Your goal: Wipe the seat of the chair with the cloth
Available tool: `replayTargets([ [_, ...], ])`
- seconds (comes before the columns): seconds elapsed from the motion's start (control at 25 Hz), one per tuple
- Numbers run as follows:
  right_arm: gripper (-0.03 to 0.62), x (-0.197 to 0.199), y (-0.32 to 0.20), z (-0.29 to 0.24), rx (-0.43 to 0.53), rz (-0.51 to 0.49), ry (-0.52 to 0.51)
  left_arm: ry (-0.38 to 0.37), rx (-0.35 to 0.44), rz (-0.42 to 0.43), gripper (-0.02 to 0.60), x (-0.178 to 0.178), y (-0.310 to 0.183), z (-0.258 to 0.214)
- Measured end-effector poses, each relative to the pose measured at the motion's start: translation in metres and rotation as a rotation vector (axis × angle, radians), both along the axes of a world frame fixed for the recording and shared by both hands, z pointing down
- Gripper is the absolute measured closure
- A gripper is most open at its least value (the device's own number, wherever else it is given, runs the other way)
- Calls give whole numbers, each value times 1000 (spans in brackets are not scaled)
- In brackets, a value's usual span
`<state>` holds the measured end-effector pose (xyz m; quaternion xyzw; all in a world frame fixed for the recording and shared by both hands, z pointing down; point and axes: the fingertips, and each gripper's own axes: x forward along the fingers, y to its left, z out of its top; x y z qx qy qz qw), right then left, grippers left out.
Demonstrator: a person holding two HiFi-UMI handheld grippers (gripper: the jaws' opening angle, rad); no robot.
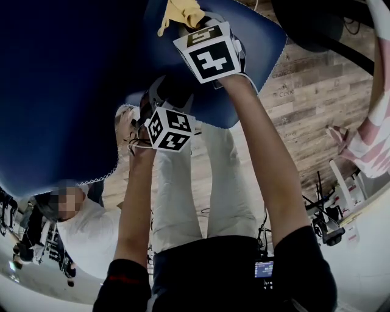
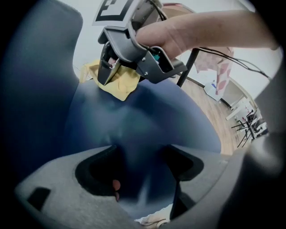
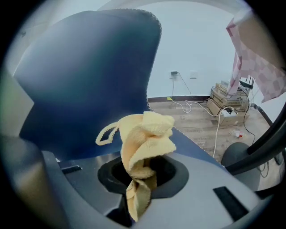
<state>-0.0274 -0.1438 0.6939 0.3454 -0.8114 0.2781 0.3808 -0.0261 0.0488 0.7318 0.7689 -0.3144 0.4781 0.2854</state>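
Head view: blue chair seat [image 1: 73, 91] with yellow cloth [image 1: 183, 12], wood-plank floor [image 1: 304, 103] below

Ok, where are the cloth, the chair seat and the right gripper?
cloth [image 3: 145, 138], right gripper view, bunched middle.
chair seat [image 2: 149, 118], left gripper view, bare blue top.
right gripper [image 2: 108, 74], left gripper view, between its fingertips.

3 cams close; shared: seat [image 2: 147, 116]

Even indoor light, brightest on the white wall [image 3: 201, 44] and the wooden floor [image 1: 304, 103]. Blue chair seat [image 1: 55, 91] goes near black in head view. Both gripper views fisheye, corners vignetted dark. Left gripper view soft, with the seat smeared close to the jaws. Yellow cloth [image 3: 143, 138] sharp in right gripper view.
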Motion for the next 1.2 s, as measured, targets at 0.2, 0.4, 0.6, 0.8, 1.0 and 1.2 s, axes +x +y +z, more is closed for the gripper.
replayTargets([
  [0.2,522,11,5,-3,23,-36,54,-14,-3,-4,235,-2,0,-3],
  [0.4,522,40,9,5,11,-18,75,-24,-11,-7,235,-2,0,4],
  [0.6,522,69,15,5,-2,18,83,-31,-16,-8,235,-5,3,4],
  [0.8,521,99,18,7,-11,55,102,-37,-22,-8,235,-7,4,5],
  [1.0,522,124,23,6,-5,77,133,-37,-20,-10,235,-9,4,5],
  [1.2,521,157,27,4,-20,121,142,-37,-23,-7,235,-7,2,2],
])
